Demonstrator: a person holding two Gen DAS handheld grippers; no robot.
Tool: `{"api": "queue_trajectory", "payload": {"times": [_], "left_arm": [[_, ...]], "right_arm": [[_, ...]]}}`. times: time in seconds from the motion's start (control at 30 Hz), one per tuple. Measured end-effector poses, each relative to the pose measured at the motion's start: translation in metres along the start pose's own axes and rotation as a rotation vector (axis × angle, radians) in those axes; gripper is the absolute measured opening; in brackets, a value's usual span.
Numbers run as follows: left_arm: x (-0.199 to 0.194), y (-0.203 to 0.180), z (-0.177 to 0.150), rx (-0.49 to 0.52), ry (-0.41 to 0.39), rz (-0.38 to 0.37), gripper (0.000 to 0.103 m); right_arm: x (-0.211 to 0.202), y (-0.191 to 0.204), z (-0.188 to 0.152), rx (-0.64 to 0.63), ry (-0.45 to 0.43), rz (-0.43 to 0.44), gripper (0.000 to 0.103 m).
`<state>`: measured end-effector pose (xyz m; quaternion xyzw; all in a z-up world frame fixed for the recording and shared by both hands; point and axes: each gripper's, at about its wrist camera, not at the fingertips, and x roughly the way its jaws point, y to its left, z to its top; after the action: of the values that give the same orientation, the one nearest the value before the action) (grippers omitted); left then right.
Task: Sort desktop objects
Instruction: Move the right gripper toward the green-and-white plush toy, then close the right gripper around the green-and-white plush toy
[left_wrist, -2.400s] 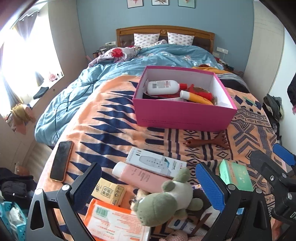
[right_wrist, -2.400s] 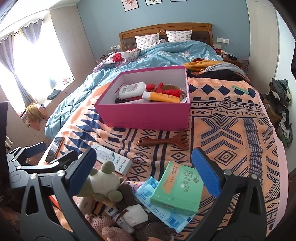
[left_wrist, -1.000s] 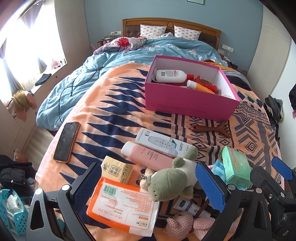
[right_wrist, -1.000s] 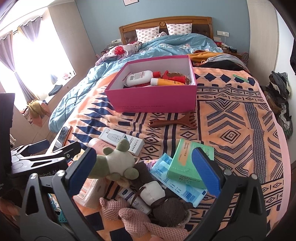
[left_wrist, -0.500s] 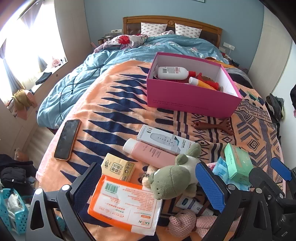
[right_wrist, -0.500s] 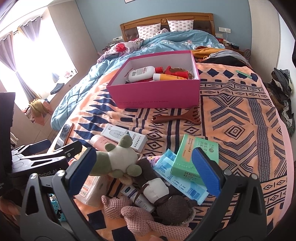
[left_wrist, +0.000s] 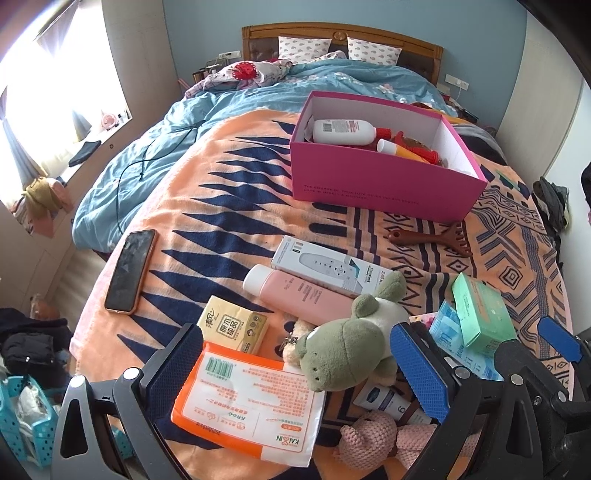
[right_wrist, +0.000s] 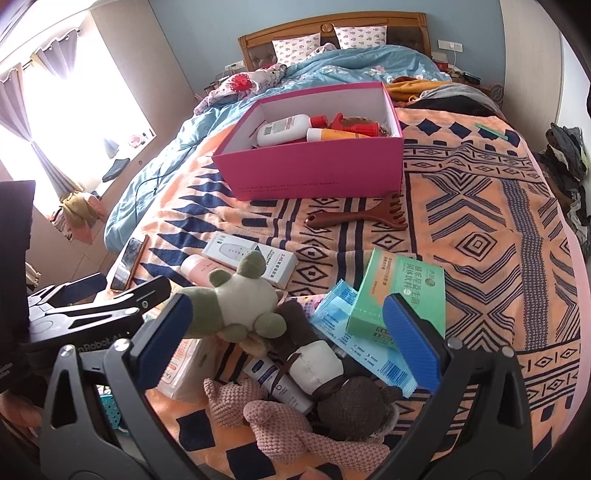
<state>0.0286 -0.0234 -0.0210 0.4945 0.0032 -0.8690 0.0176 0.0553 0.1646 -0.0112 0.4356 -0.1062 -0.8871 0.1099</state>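
across the near end of the patterned blanket (right_wrist: 480, 206) lies a heap of loose things, while the pink box (right_wrist: 314, 170) at 12 o'clock holds a white bottle (right_wrist: 284, 129) and an orange tube (right_wrist: 340, 134). both claws are spread wide and carry nothing: the left gripper (left_wrist: 299, 365) hangs over the orange packet (left_wrist: 247, 398) and the green plush (left_wrist: 347, 350), the right gripper (right_wrist: 295, 332) over the brown-and-white plush (right_wrist: 317, 365), with the pink knit toy (right_wrist: 280, 417) at 6 o'clock and the green carton (right_wrist: 399, 295) at 1 o'clock.

some things are boxed and many lie loose, so the sort looks partway. which piece comes next is not settled. judging by what each claw frames, the plush toys are the likeliest.

to grip well, i would come straight down on one item only. a plush squashes, so close on its body, not a limb, and lift clear before travelling so the small white tube (right_wrist: 277, 384) under the pile is not dragged. the flat blue sachet (right_wrist: 354, 332) sits under the carton; take the carton off first. keep the two grippers apart, since they crowd the same heap. the brown comb (right_wrist: 358, 216) and phone (left_wrist: 131, 271) lie alone and are easy later.
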Motion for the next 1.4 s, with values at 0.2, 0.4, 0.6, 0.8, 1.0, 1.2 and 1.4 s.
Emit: {"api": "queue_trajectory", "payload": {"times": [0.2, 0.4, 0.6, 0.8, 1.0, 1.2, 1.4], "left_arm": [[0.008, 0.005, -0.011, 0.020, 0.025, 0.009, 0.103], [0.022, 0.016, -0.025, 0.022, 0.067, 0.003, 0.103], [0.028, 0.023, -0.032, 0.030, 0.076, -0.065, 0.103], [0.030, 0.013, -0.031, 0.157, 0.062, -0.170, 0.103], [0.037, 0.010, -0.023, 0.249, 0.047, -0.232, 0.103], [0.052, 0.015, -0.011, 0.261, 0.019, -0.273, 0.103], [0.061, 0.022, -0.003, 0.261, 0.036, -0.337, 0.103]], "right_arm": [[0.005, -0.008, -0.007, 0.006, 0.032, 0.044, 0.103], [0.019, -0.015, -0.016, 0.015, 0.088, 0.113, 0.103], [0.045, -0.016, -0.025, 0.019, 0.167, 0.142, 0.103], [0.066, -0.014, -0.021, 0.055, 0.189, 0.174, 0.103], [0.084, -0.011, -0.008, 0.107, 0.193, 0.198, 0.103], [0.101, -0.011, 0.002, 0.127, 0.191, 0.224, 0.102], [0.119, -0.011, 0.006, 0.131, 0.221, 0.264, 0.102]]}}
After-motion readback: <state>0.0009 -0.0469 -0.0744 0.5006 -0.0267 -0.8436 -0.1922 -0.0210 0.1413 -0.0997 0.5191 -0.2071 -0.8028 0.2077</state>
